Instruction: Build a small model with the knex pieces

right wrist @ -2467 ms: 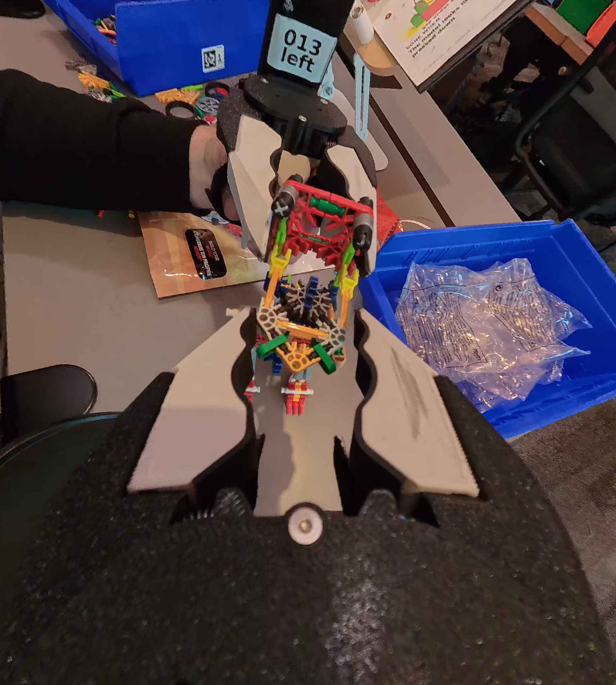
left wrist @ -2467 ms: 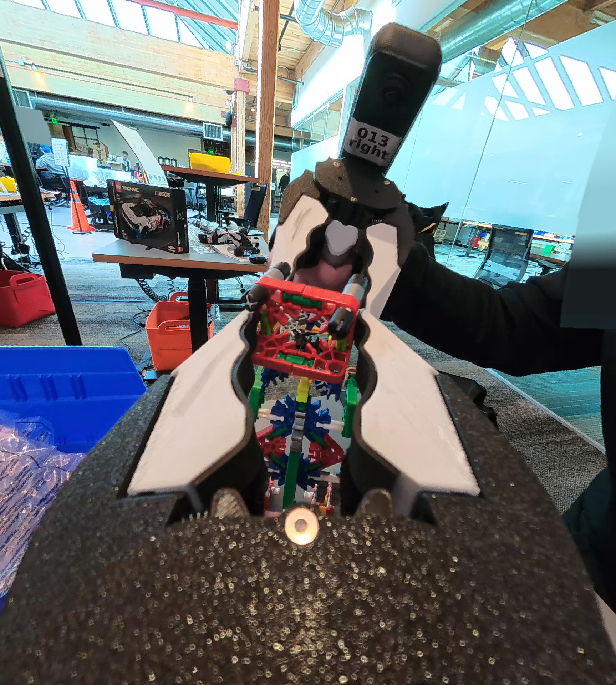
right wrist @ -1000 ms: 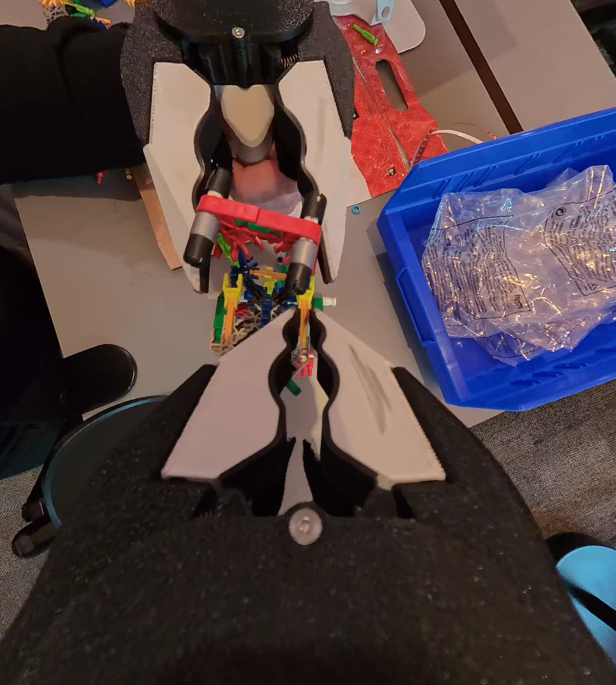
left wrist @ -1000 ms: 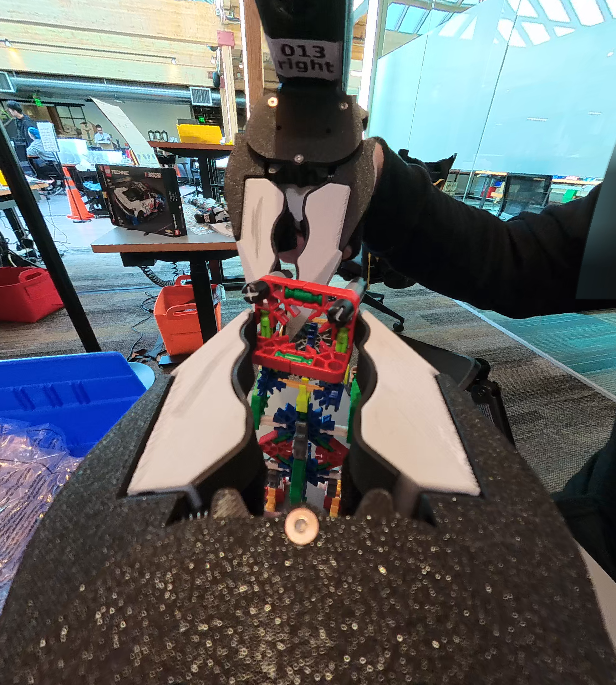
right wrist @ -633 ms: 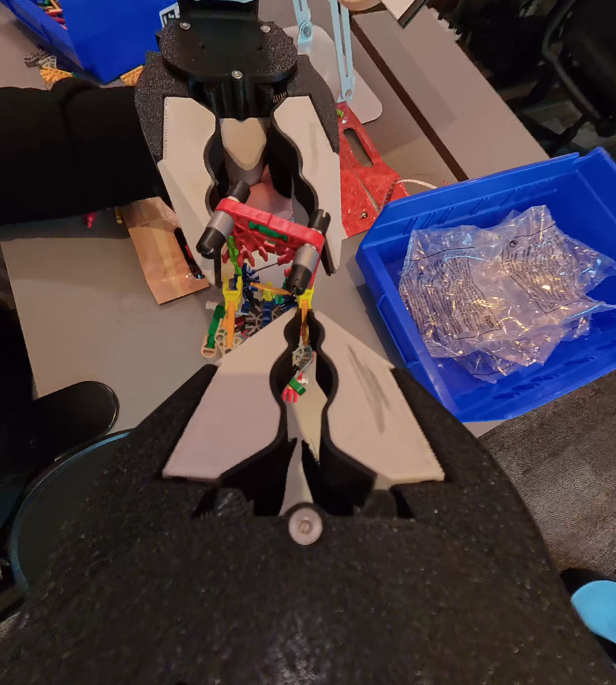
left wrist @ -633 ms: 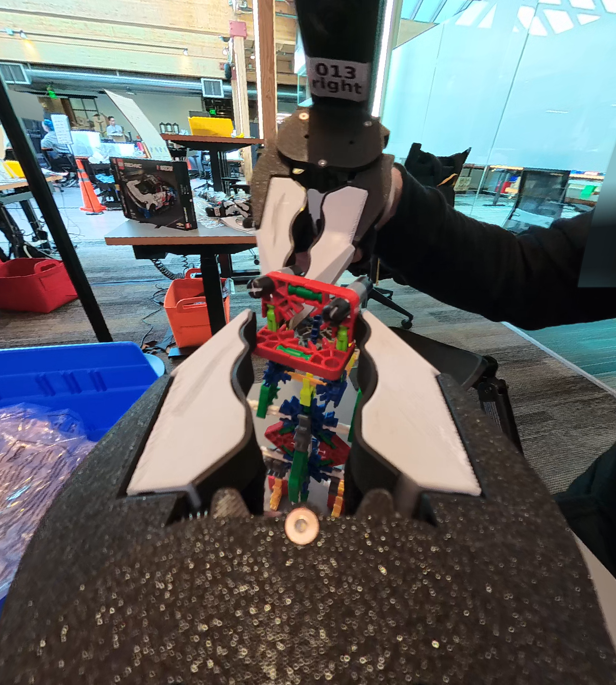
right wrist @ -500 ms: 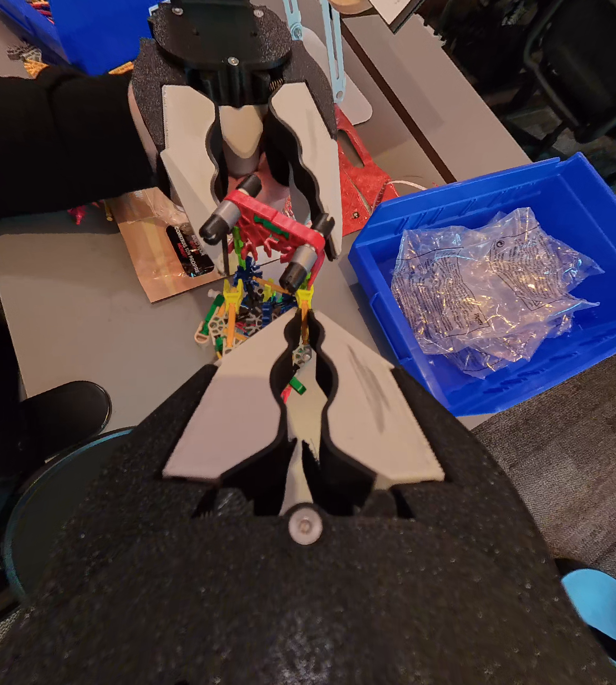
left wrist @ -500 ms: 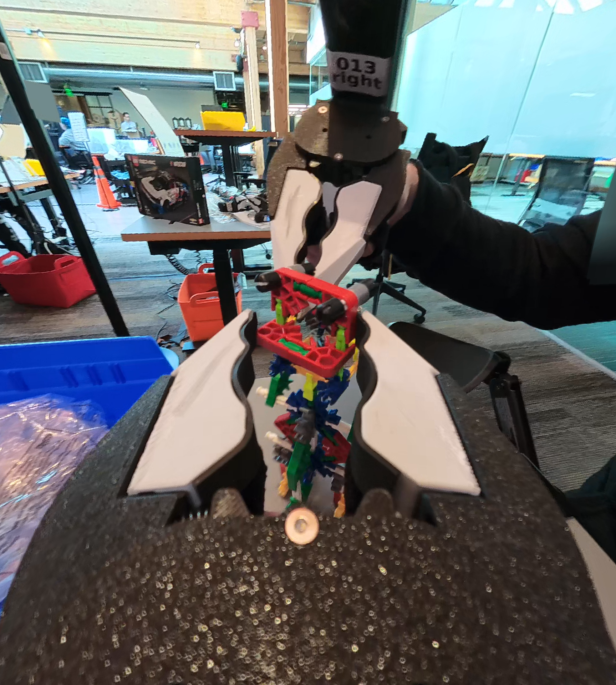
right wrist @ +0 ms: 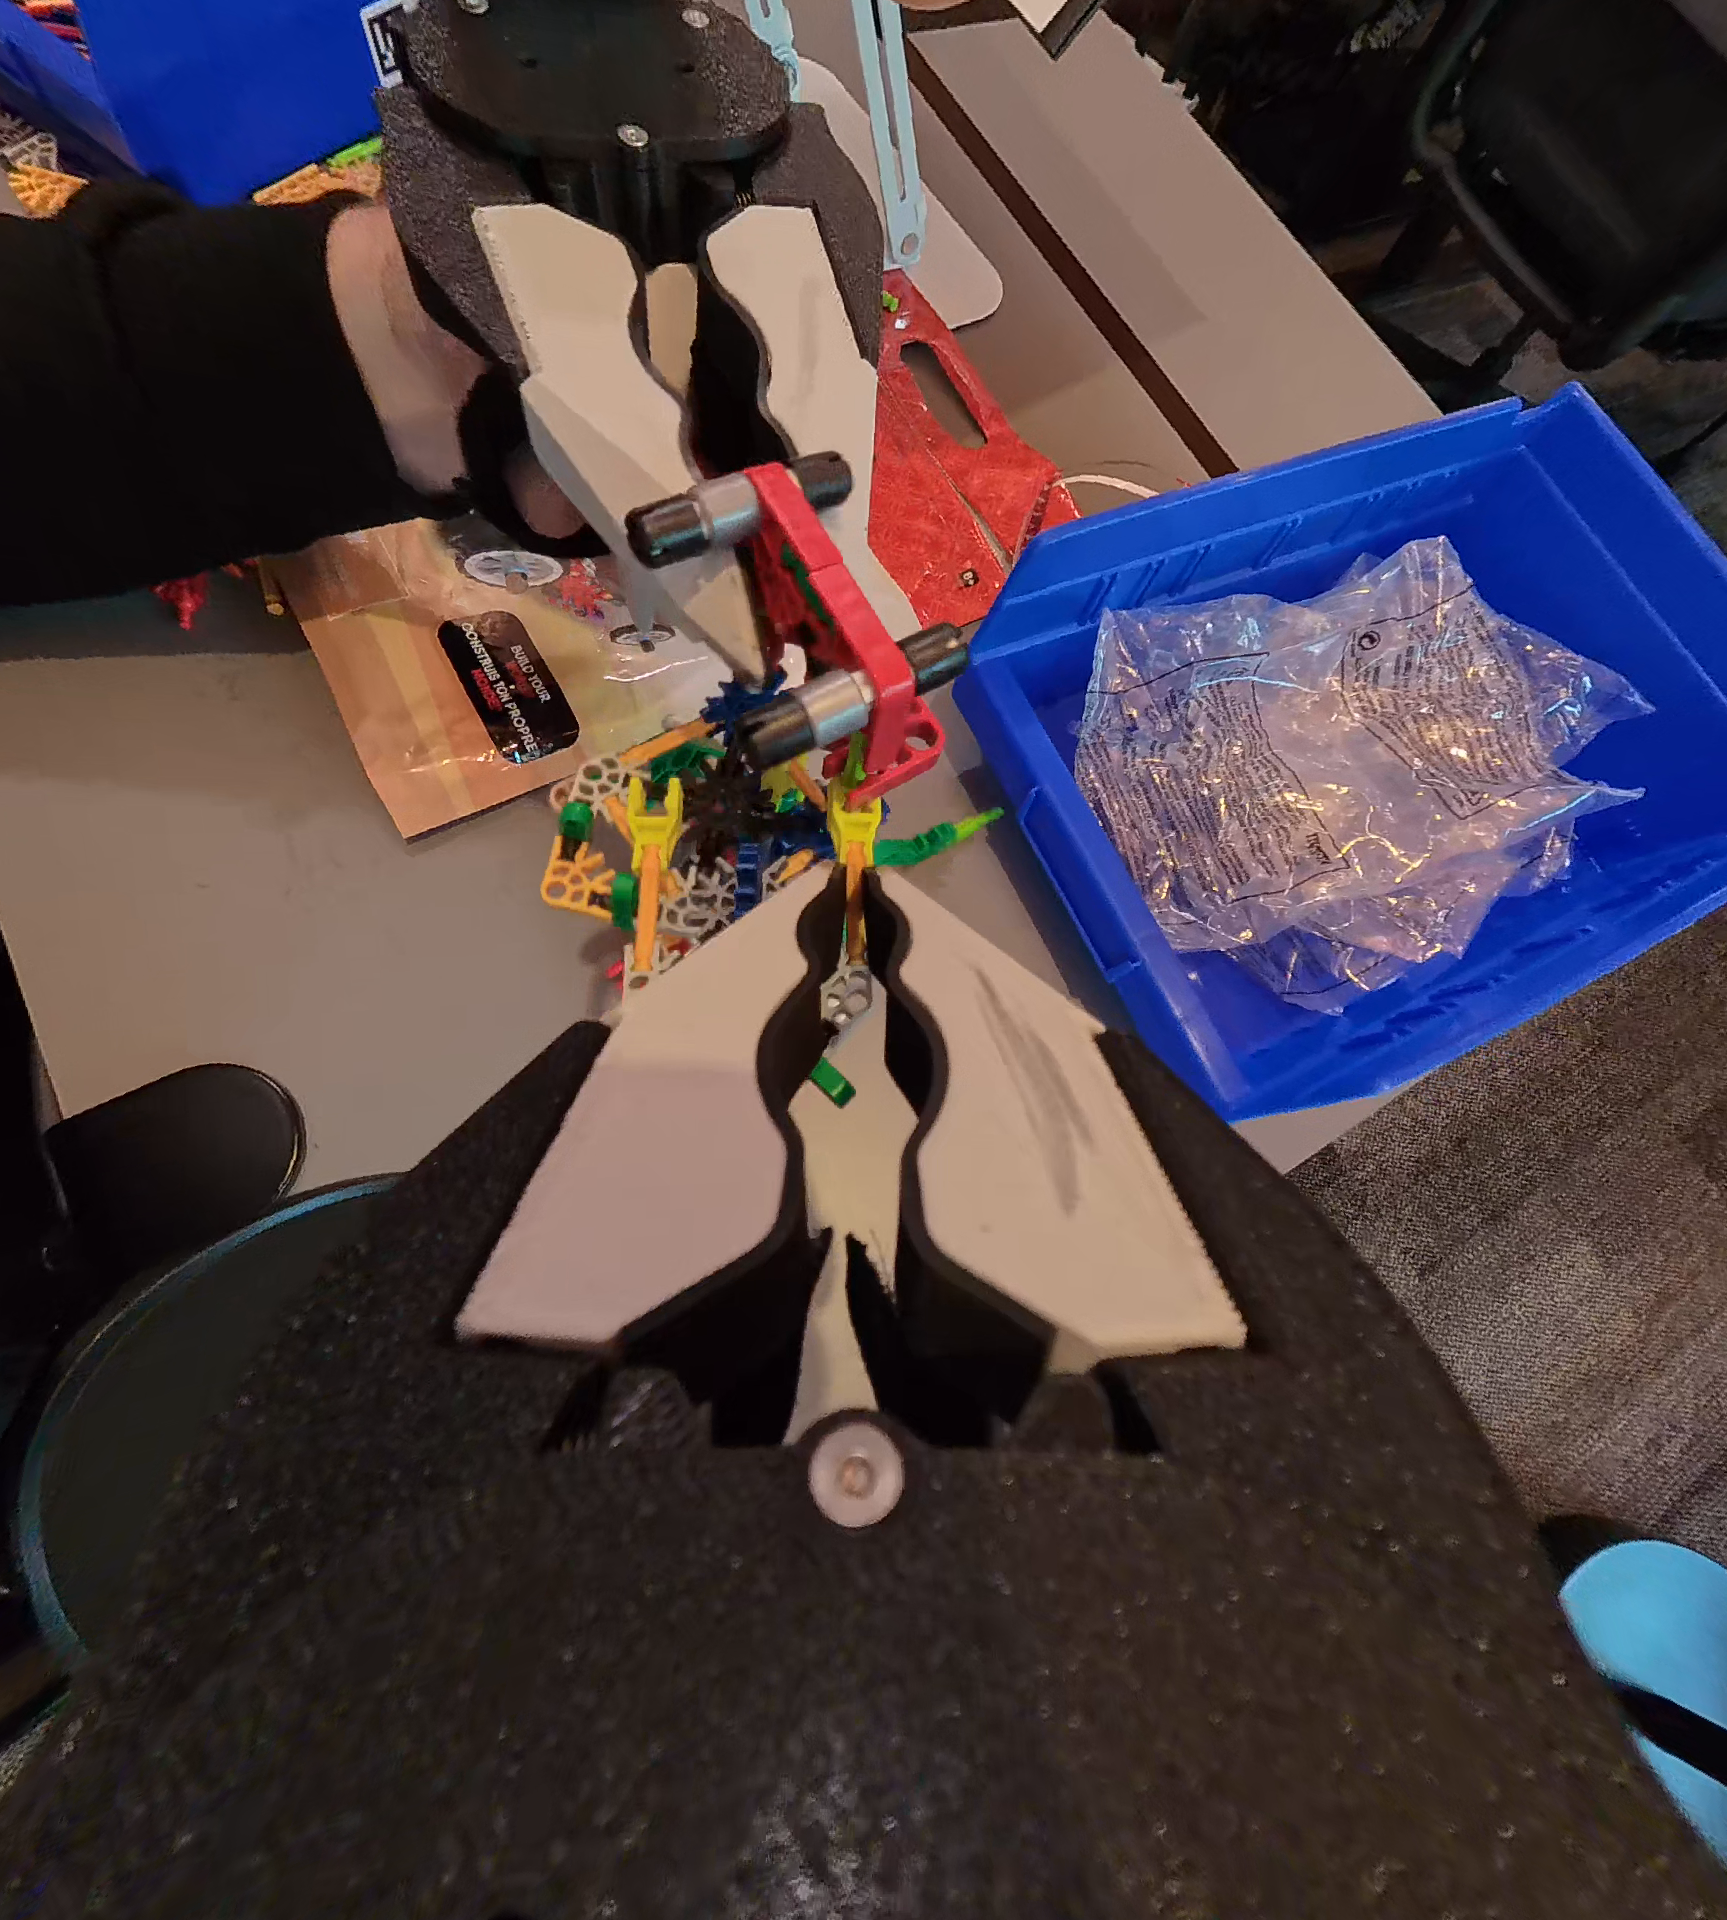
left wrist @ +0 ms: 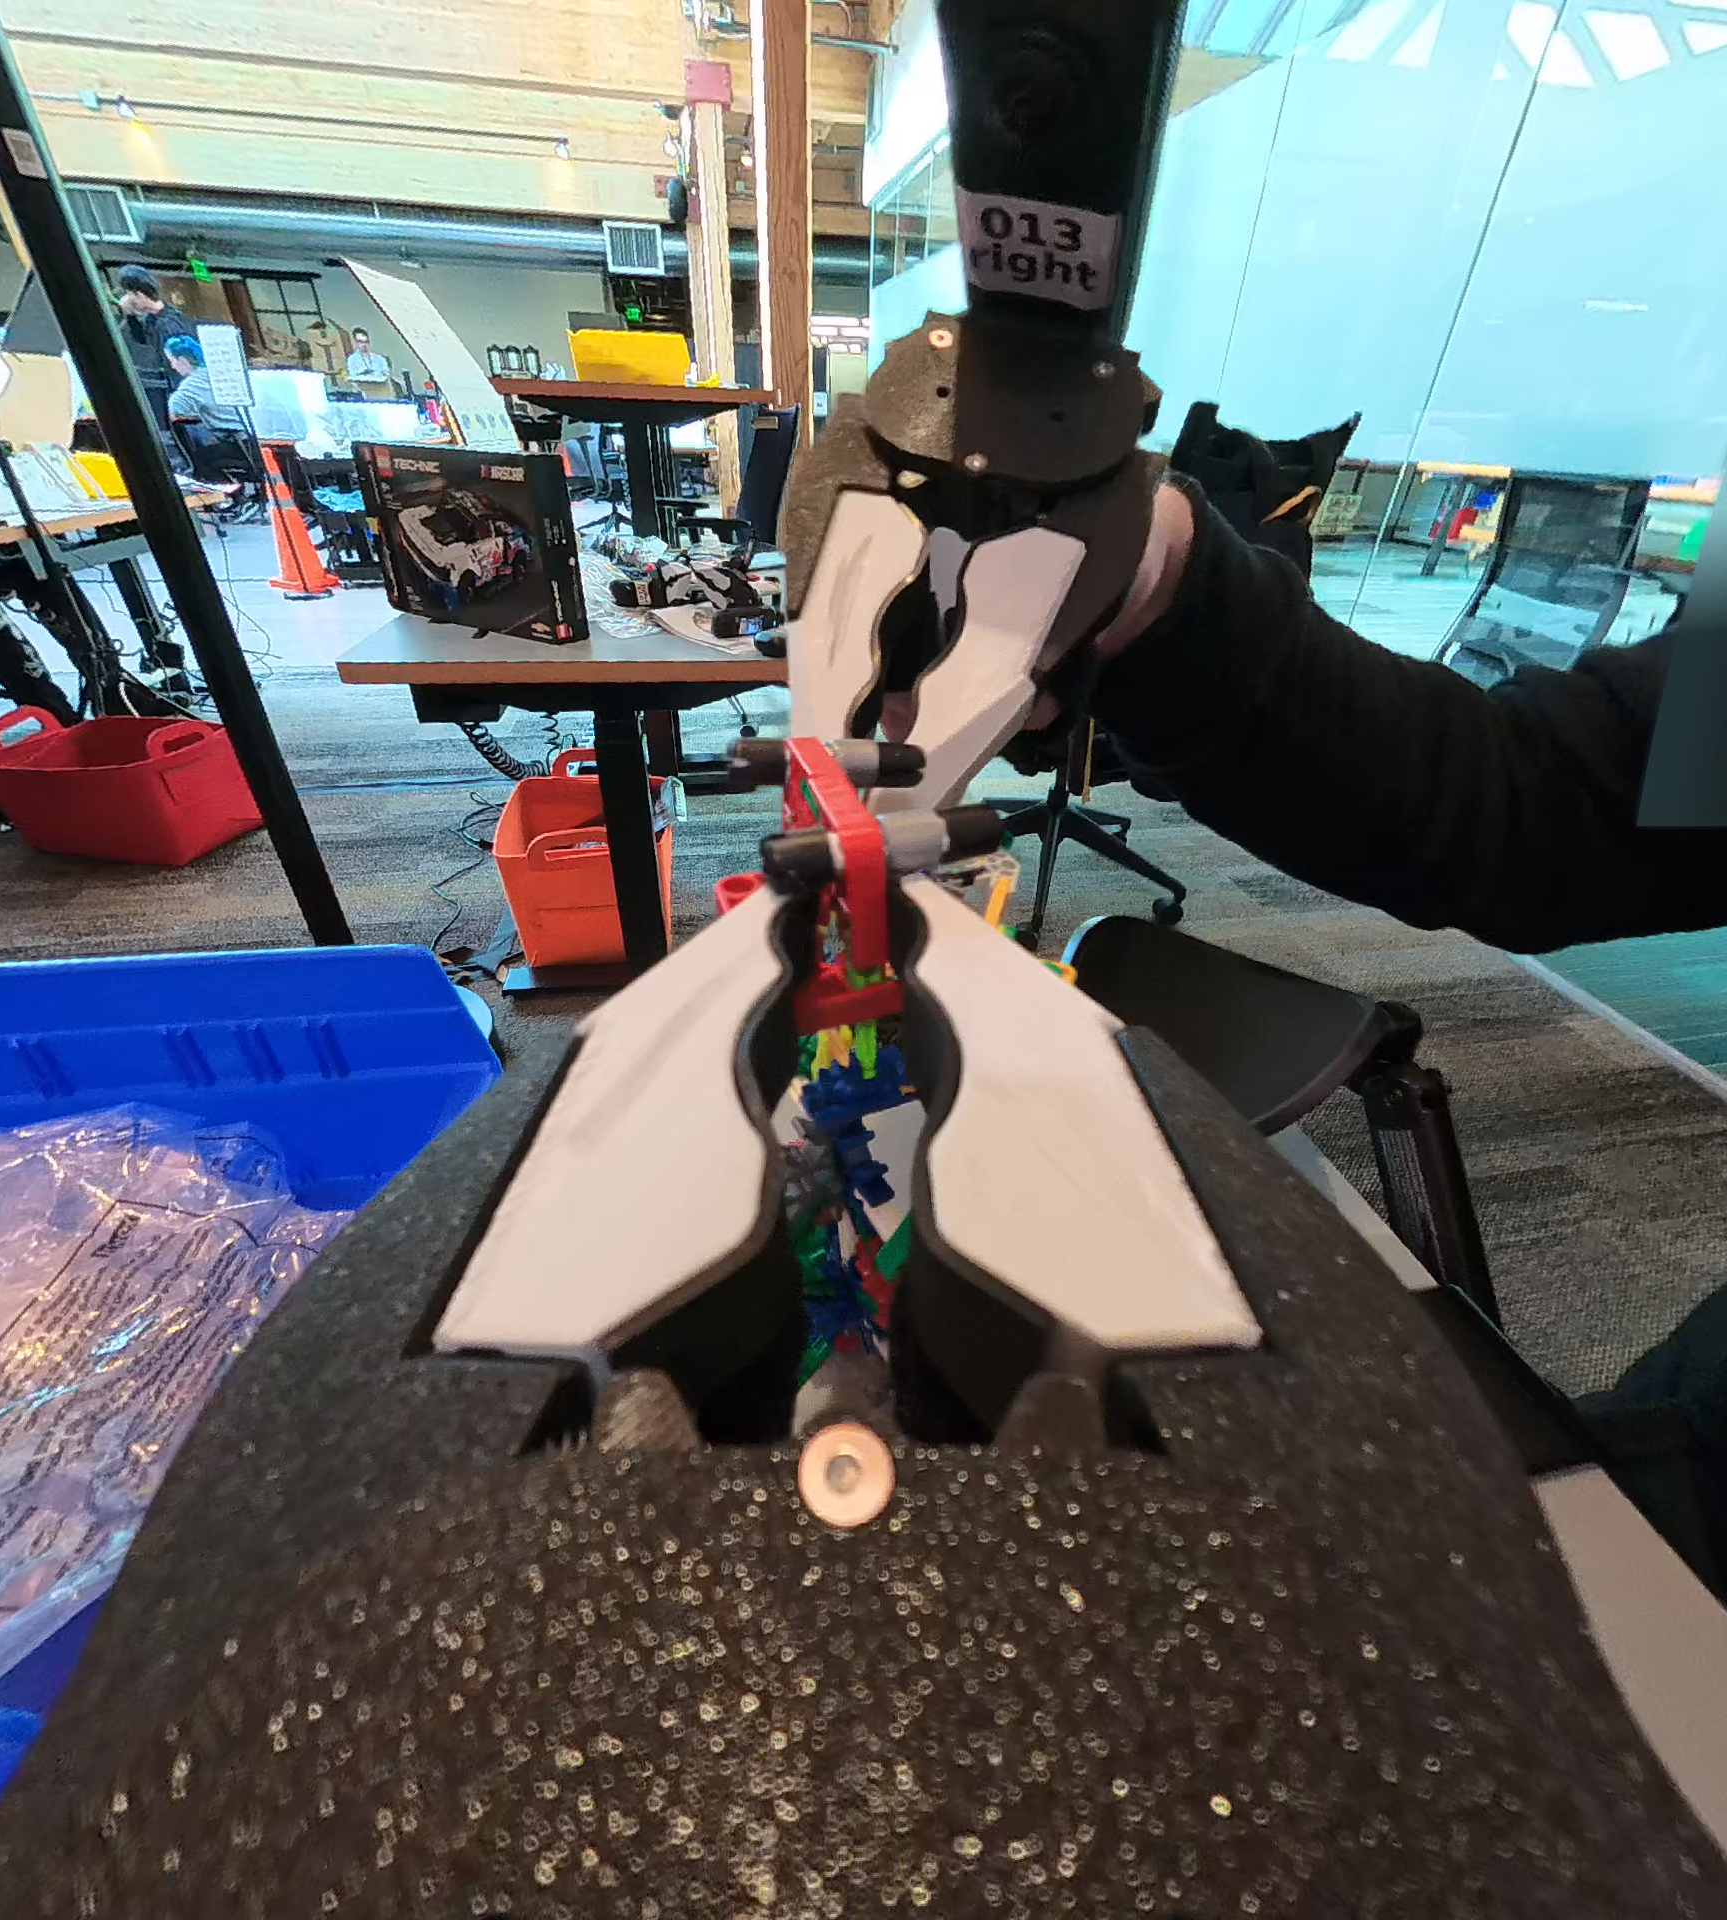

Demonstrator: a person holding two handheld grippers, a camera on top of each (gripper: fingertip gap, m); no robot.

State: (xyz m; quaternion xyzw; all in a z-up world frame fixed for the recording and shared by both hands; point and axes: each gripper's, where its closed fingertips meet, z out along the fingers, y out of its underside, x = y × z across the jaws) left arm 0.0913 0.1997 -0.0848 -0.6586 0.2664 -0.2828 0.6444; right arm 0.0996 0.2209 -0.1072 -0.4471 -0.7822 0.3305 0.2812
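A toy model of colourful plastic rods and connectors (right wrist: 724,821) has a red frame (right wrist: 838,613) with black-and-grey rollers on top. It hangs just above the grey table (right wrist: 215,883). My left gripper (left wrist: 843,920) is shut on the red frame (left wrist: 838,831), which stands edge-on to its camera. It also shows in the right wrist view (right wrist: 786,582), reaching down from the top. My right gripper (right wrist: 851,914) is shut on an orange rod (right wrist: 853,904) with a grey connector at the model's near end. It also shows in the left wrist view (left wrist: 869,774), just behind the frame.
A blue bin (right wrist: 1254,1081) with a crumpled clear plastic bag (right wrist: 1358,748) stands on the table's right; it also shows in the left wrist view (left wrist: 184,1029). A brown foil packet (right wrist: 443,665) and red packaging (right wrist: 952,488) lie behind the model. Another blue bin (right wrist: 215,83) stands far left. The tips of both grippers are at nearly the same place. From either gripper's tips it is about 25 centimetres to the brown foil packet (right wrist: 443,665).
The model has turned about a quarter turn, so the red frame now faces the left camera edge-on. My left jaws closed narrower. My right gripper, open 2.5 s ago, has shut on the rod.
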